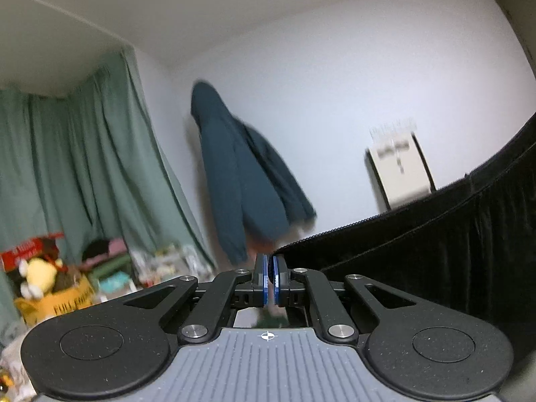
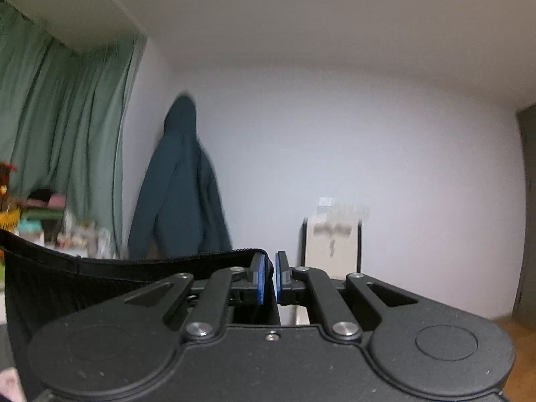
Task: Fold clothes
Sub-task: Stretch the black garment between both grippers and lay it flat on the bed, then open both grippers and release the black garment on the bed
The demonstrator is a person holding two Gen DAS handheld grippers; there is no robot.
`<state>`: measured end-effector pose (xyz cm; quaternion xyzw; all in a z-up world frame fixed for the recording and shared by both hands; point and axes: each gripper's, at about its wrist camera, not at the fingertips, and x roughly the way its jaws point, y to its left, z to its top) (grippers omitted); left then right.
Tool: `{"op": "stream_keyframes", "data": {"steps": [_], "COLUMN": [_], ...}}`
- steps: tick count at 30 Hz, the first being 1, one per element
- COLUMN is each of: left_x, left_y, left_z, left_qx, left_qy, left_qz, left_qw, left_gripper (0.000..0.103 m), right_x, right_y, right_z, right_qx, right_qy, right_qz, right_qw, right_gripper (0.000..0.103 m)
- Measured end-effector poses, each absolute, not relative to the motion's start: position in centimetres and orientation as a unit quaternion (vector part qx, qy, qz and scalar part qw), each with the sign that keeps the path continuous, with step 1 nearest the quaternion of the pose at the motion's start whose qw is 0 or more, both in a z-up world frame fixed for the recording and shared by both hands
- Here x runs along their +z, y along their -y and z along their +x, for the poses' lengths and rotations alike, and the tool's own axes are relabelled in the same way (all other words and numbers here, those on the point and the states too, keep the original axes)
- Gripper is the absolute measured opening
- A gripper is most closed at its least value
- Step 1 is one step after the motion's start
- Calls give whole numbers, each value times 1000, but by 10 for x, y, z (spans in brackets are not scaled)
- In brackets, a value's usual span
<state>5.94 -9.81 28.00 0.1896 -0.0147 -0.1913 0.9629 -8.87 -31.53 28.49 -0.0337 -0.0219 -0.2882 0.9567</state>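
A black garment [image 1: 435, 234] with a stitched hem is stretched in the air between my two grippers. In the left wrist view it runs from the fingertips up and off to the right. My left gripper [image 1: 270, 263] is shut on its corner, blue pads pressed together. In the right wrist view the same black garment [image 2: 100, 271] spreads out to the left, its hem reaching the fingertips. My right gripper [image 2: 269, 261] is shut on that corner, with dark cloth showing between the blue pads. Both cameras point up at the wall, so the lower part of the garment is hidden.
A dark teal jacket [image 1: 241, 181] hangs on the white wall. Green curtains [image 1: 73, 154] cover the left side. Below them sit a yellow box with a plush toy [image 1: 43, 288] and cluttered shelves. A white framed panel [image 2: 331, 244] leans against the wall at right.
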Motion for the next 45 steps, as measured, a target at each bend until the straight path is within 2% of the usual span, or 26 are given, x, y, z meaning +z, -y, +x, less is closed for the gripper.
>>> {"op": "stream_keyframes", "data": {"steps": [2, 6, 13, 16, 20, 32, 38, 42, 45], "left_x": [283, 239, 60, 10, -28, -49, -51, -45, -40], "left_y": [95, 88, 94, 94, 94, 101, 101, 92, 80], "left_z": [51, 35, 10, -6, -27, -37, -40, -46, -47], "left_qx": [-195, -220, -257, -273, -288, -321, -322, -326, -329], "left_qy": [26, -4, -165, -217, -252, -328, -341, -360, -374], "left_qz": [190, 217, 323, 353, 403, 447, 464, 461, 443], "left_qw": [962, 951, 896, 868, 831, 768, 752, 743, 745], "left_gripper": [5, 5, 5, 5, 5, 5, 5, 5, 5], "right_x": [289, 256, 91, 35, 7, -21, -22, -18, -11], "right_y": [314, 310, 295, 283, 268, 293, 294, 290, 285], "right_z": [-100, -118, -127, -139, -151, -161, -167, -176, -184], "right_qx": [-293, -304, -307, -301, -292, -267, -255, -237, -224], "right_qy": [35, 2, -205, -283, -337, -427, -448, -456, -451], "right_qz": [-40, -47, -13, 17, 65, 179, 189, 185, 178], "right_qw": [955, 951, 929, 910, 893, 845, 836, 838, 845], "right_gripper": [9, 11, 11, 11, 11, 11, 12, 17, 28]}}
